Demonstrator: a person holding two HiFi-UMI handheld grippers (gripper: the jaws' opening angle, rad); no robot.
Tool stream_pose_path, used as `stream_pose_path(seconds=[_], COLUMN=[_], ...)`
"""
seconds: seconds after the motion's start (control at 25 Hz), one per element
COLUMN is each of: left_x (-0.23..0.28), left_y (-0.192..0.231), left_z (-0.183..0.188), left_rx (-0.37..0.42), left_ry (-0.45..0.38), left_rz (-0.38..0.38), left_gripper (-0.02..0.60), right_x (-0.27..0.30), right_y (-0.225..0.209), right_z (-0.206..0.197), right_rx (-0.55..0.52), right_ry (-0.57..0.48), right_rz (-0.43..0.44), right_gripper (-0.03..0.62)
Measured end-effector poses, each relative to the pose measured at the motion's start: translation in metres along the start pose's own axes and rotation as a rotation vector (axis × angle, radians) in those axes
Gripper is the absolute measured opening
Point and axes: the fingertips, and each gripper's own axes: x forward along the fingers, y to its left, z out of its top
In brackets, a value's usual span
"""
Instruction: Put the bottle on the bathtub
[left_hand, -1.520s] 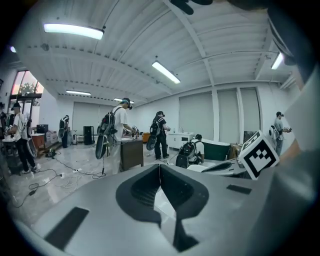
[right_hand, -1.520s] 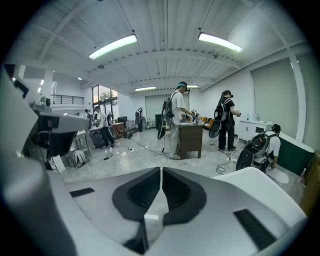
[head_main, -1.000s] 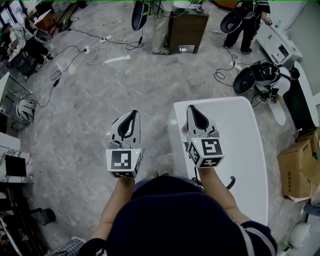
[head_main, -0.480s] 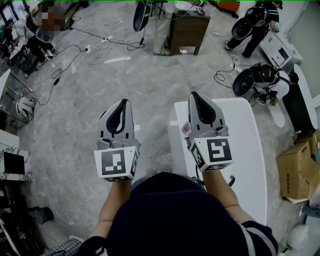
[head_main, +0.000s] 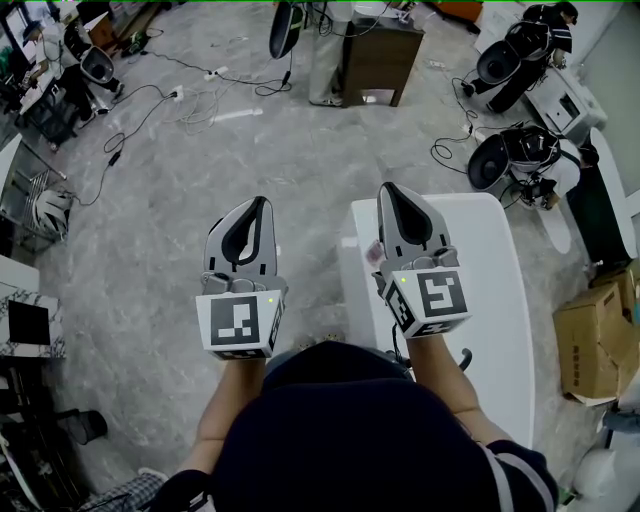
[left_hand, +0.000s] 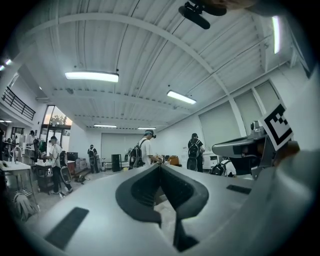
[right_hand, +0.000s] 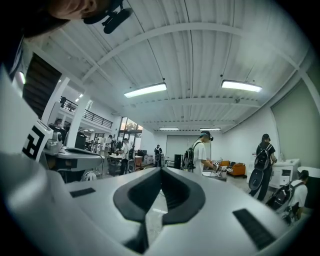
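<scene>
Over the last second both tongs rose toward my head. Left gripper (head_main: 262, 202) and right gripper (head_main: 386, 190) have jaws together, holding nothing. The right hangs over the bathtub (head_main: 490, 290) corner. Bottle in no view (progress unjudgeable).

Grey marbled floor (head_main: 200, 200) carries white rounded bathtub (head_main: 490, 290) at rt, dark brown wooden cabinet (head_main: 378, 62) at top, black cables (head_main: 268, 88) w/ white power strip (head_main: 213, 74), brown cardboard boxes (head_main: 590, 345) far rt.
</scene>
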Motion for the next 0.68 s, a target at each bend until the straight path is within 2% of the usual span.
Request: stream_pose_path(seconds=[0.44, 0.68], left_x=[0.007, 0.010], left_y=[-0.014, -0.042], left_z=[0.001, 0.001], left_rx=[0.000, 0.001], left_ry=[0.020, 0.002], left_rz=[-0.017, -0.030], left_gripper=[0.026, 0.026], right_x=[0.003, -0.011], right_y=[-0.013, -0.032], right_z=[-0.001, -0.009], right_rx=[0.014, 0.020], right_ry=[0.000, -0.004], right_rz=[0.007, 0.013], right_gripper=[0.026, 0.026])
